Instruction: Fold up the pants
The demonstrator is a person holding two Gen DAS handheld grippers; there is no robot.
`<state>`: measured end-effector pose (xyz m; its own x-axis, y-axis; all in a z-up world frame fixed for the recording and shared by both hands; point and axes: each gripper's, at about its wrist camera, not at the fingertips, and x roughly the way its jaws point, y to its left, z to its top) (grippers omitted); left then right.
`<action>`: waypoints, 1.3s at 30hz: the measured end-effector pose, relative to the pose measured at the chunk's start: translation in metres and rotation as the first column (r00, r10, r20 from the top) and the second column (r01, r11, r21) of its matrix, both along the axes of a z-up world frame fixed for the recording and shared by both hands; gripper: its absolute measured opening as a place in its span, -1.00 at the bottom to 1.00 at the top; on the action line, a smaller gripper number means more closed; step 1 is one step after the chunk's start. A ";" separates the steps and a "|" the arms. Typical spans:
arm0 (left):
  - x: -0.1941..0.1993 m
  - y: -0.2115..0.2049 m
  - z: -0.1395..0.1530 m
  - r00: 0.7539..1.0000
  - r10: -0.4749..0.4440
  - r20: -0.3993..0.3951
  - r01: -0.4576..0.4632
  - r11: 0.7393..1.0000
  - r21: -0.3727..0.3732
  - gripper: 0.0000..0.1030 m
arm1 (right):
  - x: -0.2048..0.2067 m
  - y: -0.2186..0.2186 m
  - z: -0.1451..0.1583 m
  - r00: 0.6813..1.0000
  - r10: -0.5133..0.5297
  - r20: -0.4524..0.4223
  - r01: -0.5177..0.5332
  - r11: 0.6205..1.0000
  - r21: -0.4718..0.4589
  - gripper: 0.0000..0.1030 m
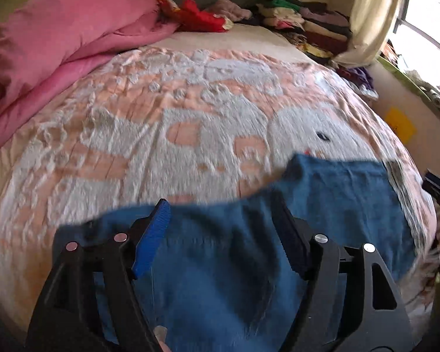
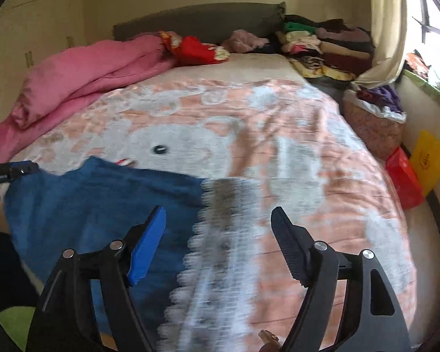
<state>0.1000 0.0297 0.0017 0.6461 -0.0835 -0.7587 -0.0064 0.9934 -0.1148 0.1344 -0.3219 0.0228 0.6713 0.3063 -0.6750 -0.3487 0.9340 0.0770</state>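
Blue pants (image 1: 322,205) lie flat on bed blanket (image 1: 161,135); soft, limp, light. Left gripper (image 1: 220,214) and right gripper (image 2: 218,220) fingers wide apart, empty. Pinch hem or waistband edge

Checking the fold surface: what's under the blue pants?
The blue pants lie flat on the pink-and-white patterned blanket, which shows around their far edges. The blanket's print beneath them is covered. Both grippers, left and right, are open above.
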 end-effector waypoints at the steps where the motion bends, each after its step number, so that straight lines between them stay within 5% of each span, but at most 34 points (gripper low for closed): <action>1: -0.001 -0.002 -0.004 1.000 -0.005 -0.016 0.006 1.000 0.015 0.31 | 0.000 0.010 -0.002 0.999 0.031 -0.012 -0.031 1.000 0.006 0.42; 6: 0.025 0.000 -0.032 0.984 0.088 -0.152 -0.069 0.989 0.129 0.32 | 0.018 0.064 -0.021 0.989 0.125 -0.077 -0.125 0.992 -0.006 0.42; 8: 0.027 0.013 -0.037 0.978 0.152 -0.144 -0.127 0.978 0.165 0.36 | 0.032 0.079 -0.032 0.987 0.117 -0.111 -0.122 0.992 -0.040 0.42; 11: 0.017 0.037 -0.038 0.978 0.172 -0.119 -0.162 0.983 0.091 0.32 | 0.049 0.080 -0.054 0.990 -0.004 -0.144 -0.026 0.979 -0.204 0.43; 14: 0.011 0.035 -0.039 0.985 0.145 -0.096 -0.135 0.985 0.107 0.31 | 0.053 0.057 -0.063 0.983 -0.039 -0.179 0.019 0.993 -0.113 0.50; 20: 0.009 0.033 -0.035 0.989 0.131 -0.065 -0.126 0.989 0.080 0.37 | 0.049 0.055 -0.063 0.985 -0.051 -0.163 0.032 0.993 -0.115 0.51; 24: -0.002 0.027 -0.019 0.995 0.092 -0.041 -0.090 0.995 0.037 0.63 | 0.029 0.038 -0.038 0.992 -0.067 -0.110 0.062 0.997 -0.052 0.52; 39: -0.052 -0.015 0.022 0.999 -0.003 0.054 -0.001 0.998 0.067 0.81 | -0.072 -0.018 0.009 0.986 -0.166 -0.018 0.164 0.984 -0.069 0.54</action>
<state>0.0477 0.0143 0.0234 0.6862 -0.0345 -0.7266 -0.0010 0.9988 -0.0484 0.0629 -0.3396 0.0320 0.6924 0.1460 -0.7066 -0.1882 0.9820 0.0184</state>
